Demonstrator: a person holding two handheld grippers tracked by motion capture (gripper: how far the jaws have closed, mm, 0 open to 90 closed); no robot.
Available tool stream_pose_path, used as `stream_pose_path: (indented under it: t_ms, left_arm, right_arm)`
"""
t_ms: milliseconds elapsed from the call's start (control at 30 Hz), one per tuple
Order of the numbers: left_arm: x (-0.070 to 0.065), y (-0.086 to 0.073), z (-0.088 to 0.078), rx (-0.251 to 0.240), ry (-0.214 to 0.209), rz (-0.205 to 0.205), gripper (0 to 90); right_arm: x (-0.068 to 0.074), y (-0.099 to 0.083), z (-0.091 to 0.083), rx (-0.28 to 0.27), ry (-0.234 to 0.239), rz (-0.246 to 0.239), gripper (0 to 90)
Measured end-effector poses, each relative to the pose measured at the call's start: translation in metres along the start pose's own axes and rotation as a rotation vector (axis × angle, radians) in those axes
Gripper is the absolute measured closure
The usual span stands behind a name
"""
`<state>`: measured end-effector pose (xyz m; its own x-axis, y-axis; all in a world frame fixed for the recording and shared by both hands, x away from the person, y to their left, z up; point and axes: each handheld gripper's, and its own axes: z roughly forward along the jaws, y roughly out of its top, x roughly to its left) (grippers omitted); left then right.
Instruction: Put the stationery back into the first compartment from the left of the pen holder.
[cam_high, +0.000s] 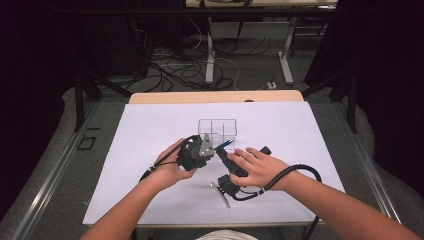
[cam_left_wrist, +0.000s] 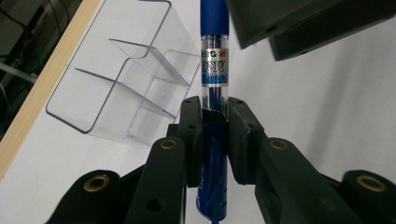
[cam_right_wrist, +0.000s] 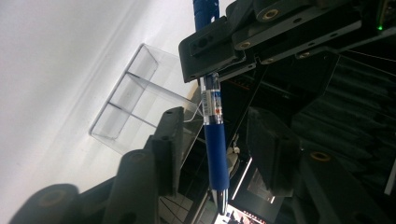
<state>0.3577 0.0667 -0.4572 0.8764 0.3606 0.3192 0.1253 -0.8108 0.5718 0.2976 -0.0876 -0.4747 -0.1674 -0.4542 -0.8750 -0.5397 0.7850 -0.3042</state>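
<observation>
Left gripper (cam_left_wrist: 215, 135) is clamping a blue retractable pen (cam_left_wrist: 214, 70) low on its barrel, jaws narrow and pressing both sides of the blue lower section; the clear label band and grip are running up toward the top centre of the left gripper view.

Right gripper (cam_right_wrist: 219, 140) is standing with its jaws wide, one either side of the pen's blue grip section, touching neither side as far as the right gripper view shows. The pen tip is pointing to the bottom centre of that frame. In the high view the two grippers are meeting at frame centre, the left gripper (cam_high: 194, 152) to the left and the right gripper (cam_high: 225, 159) just beside it, both just below the clear plastic divided organizer (cam_high: 217, 127).

The organizer is sitting empty on the white table sheet (cam_high: 140, 145), compartments open, in the upper left of the left gripper view.

Judgement: this looks like a hand-over.

- If the left gripper releases before the right jaws close, the pen drops to the sheet.
- Closing off-centre could tilt the pen in the left grip.
- The organizer looks light; a stray nudge would probably shift it.
</observation>
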Motion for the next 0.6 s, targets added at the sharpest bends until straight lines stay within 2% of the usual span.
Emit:
stream_pose_path:
  t_ms: [133, 167, 267, 300, 400, 467, 567, 600]
  left_arm:
    - [0.006, -0.001, -0.002, -0.017, 0.006, -0.031, 77.7]
    - [0.007, -0.001, -0.003, -0.021, 0.002, -0.036, 77.7]
    - [0.011, -0.002, -0.004, -0.041, 0.008, -0.062, 77.7]
    - [0.012, -0.002, -0.005, -0.047, 0.017, -0.071, 77.7]
    - [0.016, -0.002, -0.007, -0.066, 0.032, -0.098, 77.7]
    - [0.019, -0.002, -0.009, -0.089, 0.036, -0.123, 77.7]
    - [0.024, -0.002, -0.011, -0.124, 0.046, -0.168, 77.7]
    - [0.026, -0.002, -0.012, -0.134, 0.045, -0.177, 77.7]
  right_arm:
    - [-0.001, -0.003, -0.001, 0.010, -0.026, -0.001, 48.5]
    - [0.000, -0.003, 0.000, 0.013, -0.030, 0.035, 47.3]
    - [-0.001, -0.006, -0.002, 0.034, -0.042, 0.058, 44.2]
    - [-0.002, -0.007, -0.002, 0.048, -0.039, 0.068, 44.1]
    - [-0.003, -0.011, -0.002, 0.027, -0.028, 0.095, 38.6]
    - [-0.002, -0.014, -0.002, 0.050, -0.028, 0.124, 39.6]
    - [-0.001, -0.018, 0.000, 0.032, -0.003, 0.157, 35.6]
    - [0.000, -0.019, 0.000, 0.033, -0.001, 0.166, 37.0]
